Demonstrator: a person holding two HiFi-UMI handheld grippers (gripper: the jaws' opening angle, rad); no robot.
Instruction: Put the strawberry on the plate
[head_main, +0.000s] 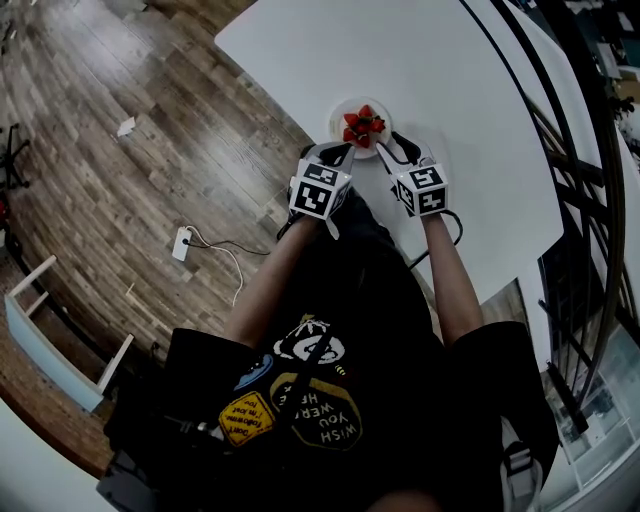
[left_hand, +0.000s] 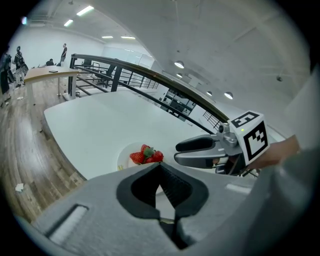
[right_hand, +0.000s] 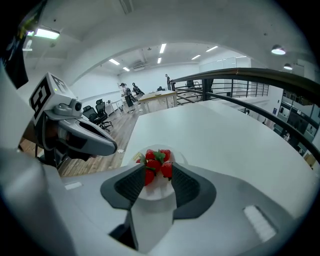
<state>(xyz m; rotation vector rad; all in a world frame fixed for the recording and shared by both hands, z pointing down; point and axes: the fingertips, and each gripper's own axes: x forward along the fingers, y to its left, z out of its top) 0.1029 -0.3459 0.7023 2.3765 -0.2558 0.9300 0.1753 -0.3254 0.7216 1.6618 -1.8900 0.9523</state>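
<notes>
White surface (head_main: 470, 110) carries the plate (head_main: 337, 118). At the plate's near-left rim, the left gripper (left_hand: 159, 167) has its fingers closed on nothing. Red strawberries (head_main: 363, 125) lie heaped on the plate, so the task looks done. At its near-right rim, the right gripper (right_hand: 157, 176) holds its fingers wide apart and empty, with the heap close ahead.

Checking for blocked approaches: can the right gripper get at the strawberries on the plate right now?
Probably yes. The right gripper stands open and empty, the strawberries lie just ahead on the plate, and the left gripper sits aside.
</notes>
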